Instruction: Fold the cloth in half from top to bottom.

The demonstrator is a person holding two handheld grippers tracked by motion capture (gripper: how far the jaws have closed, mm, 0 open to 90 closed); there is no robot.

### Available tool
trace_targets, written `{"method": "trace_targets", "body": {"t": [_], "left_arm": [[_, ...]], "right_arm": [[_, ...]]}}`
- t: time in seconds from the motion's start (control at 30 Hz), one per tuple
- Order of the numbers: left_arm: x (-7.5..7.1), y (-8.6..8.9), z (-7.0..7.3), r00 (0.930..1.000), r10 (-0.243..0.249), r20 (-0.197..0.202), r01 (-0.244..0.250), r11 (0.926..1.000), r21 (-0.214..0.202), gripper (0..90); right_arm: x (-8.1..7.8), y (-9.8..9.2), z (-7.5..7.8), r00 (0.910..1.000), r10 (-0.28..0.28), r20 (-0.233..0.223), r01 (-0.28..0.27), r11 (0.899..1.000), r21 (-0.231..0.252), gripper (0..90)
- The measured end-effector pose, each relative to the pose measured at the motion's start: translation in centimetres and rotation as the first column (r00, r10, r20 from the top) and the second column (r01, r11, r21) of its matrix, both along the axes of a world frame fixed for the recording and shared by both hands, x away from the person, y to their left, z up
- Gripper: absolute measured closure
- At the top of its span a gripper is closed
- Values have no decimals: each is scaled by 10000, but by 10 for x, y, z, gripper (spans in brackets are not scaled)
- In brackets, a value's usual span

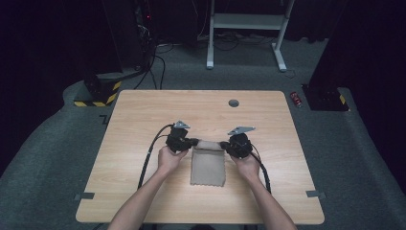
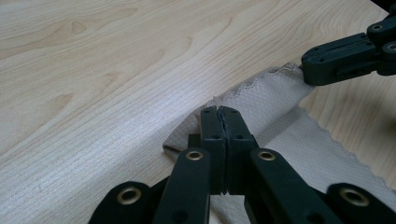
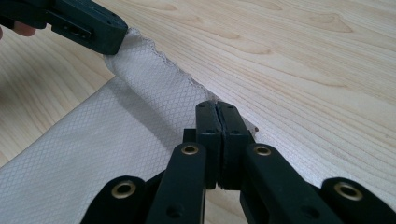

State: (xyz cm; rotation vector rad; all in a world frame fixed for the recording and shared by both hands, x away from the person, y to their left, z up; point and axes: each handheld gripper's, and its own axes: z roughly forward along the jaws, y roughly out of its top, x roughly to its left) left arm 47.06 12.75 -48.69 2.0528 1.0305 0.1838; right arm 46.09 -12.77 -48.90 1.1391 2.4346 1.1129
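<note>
A beige waffle-textured cloth (image 1: 208, 165) with scalloped edges lies in the middle of the wooden table. Its far edge is lifted and curled toward the person. My left gripper (image 1: 194, 142) pinches the far left corner of that edge; in the left gripper view the gripper (image 2: 219, 112) stands closed, cloth (image 2: 275, 100) trapped between the pads. My right gripper (image 1: 223, 144) pinches the far right corner; in the right gripper view the gripper (image 3: 216, 108) is likewise closed on the cloth (image 3: 140, 88). Each gripper view also shows the other gripper's black jaw tip on the opposite corner.
The light wood table (image 1: 143, 110) has a round grey cable hole (image 1: 233, 103) at its far side. Black cables trail from both grippers toward the near edge. Beyond the table are a white desk frame (image 1: 246, 28), a red can (image 1: 296, 99) on the floor and dark equipment stands.
</note>
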Motion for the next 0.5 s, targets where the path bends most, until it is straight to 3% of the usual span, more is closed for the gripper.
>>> {"method": "trace_targets", "body": {"t": [0.5], "left_arm": [[-14,6,-2,9999,-90,-65,88,9996,-252,890]], "right_arm": [[-13,2,1,9996,273,71,-273,9996,-46,887]]}}
